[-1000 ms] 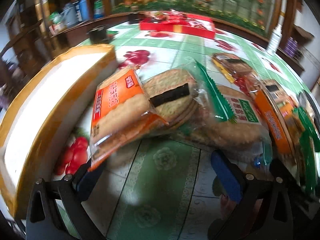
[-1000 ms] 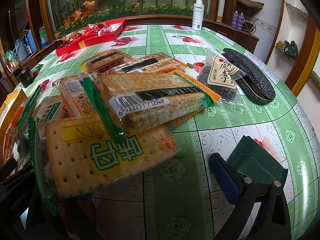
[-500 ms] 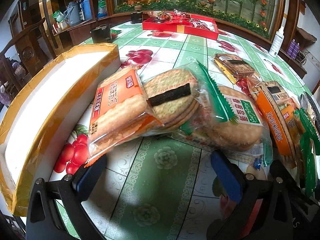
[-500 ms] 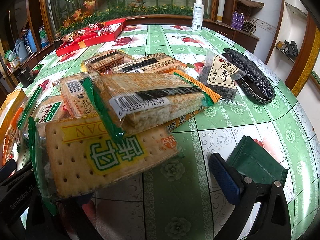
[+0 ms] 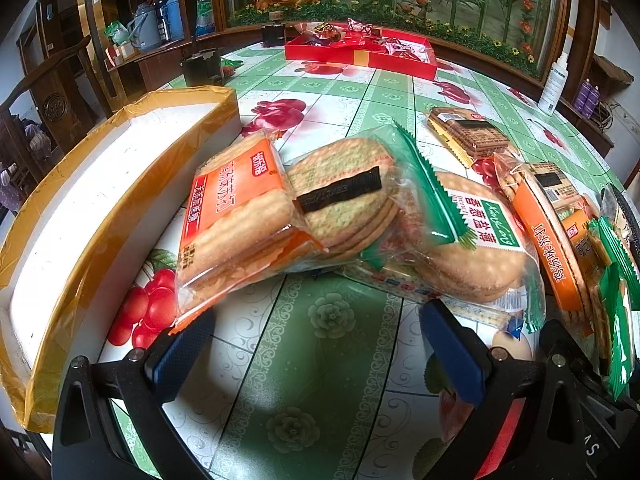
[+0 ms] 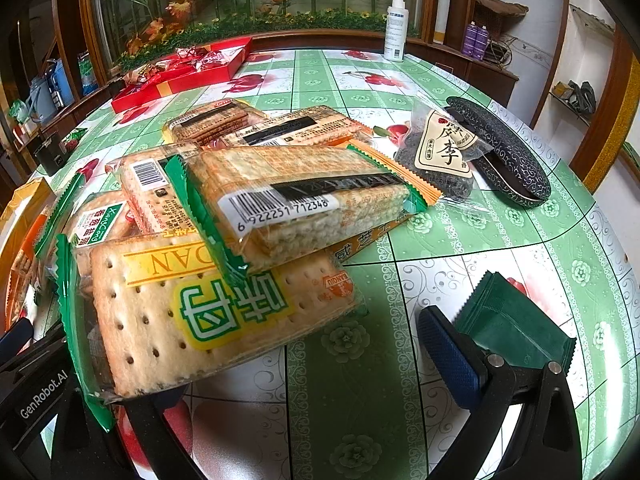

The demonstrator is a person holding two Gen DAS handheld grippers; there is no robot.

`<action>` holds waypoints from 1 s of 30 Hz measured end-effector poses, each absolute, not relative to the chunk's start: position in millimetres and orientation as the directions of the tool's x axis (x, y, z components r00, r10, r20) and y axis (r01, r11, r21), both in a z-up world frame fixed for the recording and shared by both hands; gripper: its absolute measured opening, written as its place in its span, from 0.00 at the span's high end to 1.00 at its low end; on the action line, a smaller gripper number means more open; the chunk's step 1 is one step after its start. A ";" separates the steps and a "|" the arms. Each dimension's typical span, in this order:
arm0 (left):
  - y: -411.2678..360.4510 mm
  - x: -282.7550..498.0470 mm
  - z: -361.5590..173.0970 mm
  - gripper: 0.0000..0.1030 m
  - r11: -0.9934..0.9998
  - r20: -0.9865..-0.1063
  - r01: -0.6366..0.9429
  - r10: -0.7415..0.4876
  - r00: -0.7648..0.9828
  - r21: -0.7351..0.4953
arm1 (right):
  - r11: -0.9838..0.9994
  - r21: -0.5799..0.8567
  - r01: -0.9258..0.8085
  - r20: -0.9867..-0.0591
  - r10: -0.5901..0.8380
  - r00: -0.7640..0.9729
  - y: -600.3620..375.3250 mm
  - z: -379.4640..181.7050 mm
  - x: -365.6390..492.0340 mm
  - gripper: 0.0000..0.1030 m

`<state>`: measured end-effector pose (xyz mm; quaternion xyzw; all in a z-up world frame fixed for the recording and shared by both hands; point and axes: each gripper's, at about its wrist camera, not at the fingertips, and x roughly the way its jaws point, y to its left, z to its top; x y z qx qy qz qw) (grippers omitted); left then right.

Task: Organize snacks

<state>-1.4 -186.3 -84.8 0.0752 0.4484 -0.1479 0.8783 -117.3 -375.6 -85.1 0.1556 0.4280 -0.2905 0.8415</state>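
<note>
Backed off: left claw (image 5: 316, 344) now wide, clear of the orange pack (image 5: 236, 228).
Crackers are light, brittle, slippery-wrapped; pinch the crimped end. Right claw (image 6: 288, 364) spread, empty.

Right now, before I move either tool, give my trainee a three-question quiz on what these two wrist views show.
1. True or false: the left tool is shut on the orange cracker packet.
2. Which lies nearest the right tool?
A. dark green sachet
B. red gift box
C. white spray bottle
3. Fill in: the long white box with tan tape on its rim lies to the ___ of the snack pile in the left wrist view.

Key: 1 false, it is open with only tablecloth between the fingers; 2 A; 3 left.
</note>
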 end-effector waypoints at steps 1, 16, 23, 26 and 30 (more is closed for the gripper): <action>-186.4 -1.5 -84.8 0.00 0.945 -0.810 0.327 -0.192 0.554 0.000 | 0.783 0.013 0.622 -0.811 -0.356 0.465 -376.0 -85.1 -117.6 0.01; -185.6 -1.2 -84.6 0.00 0.948 -0.810 0.318 -0.187 0.556 -0.001 | 0.771 0.010 0.637 -0.811 -0.366 0.456 -374.4 -85.0 -116.8 0.01; -178.0 -0.7 -81.3 0.00 0.862 -0.860 0.507 -0.262 0.438 -0.004 | 0.852 0.024 0.523 -0.844 -0.263 0.467 -373.0 -83.0 -117.1 0.01; -159.8 -6.4 -73.3 0.00 0.811 -0.879 0.579 -0.337 0.338 -0.088 | 0.916 0.102 0.387 -0.860 -0.114 0.497 -362.9 -77.4 -131.6 0.01; -125.8 -28.3 -48.4 0.00 0.719 -0.827 0.672 -0.480 0.294 -0.178 | 0.949 0.203 0.243 -0.823 0.030 0.568 -341.2 -59.5 -167.7 0.10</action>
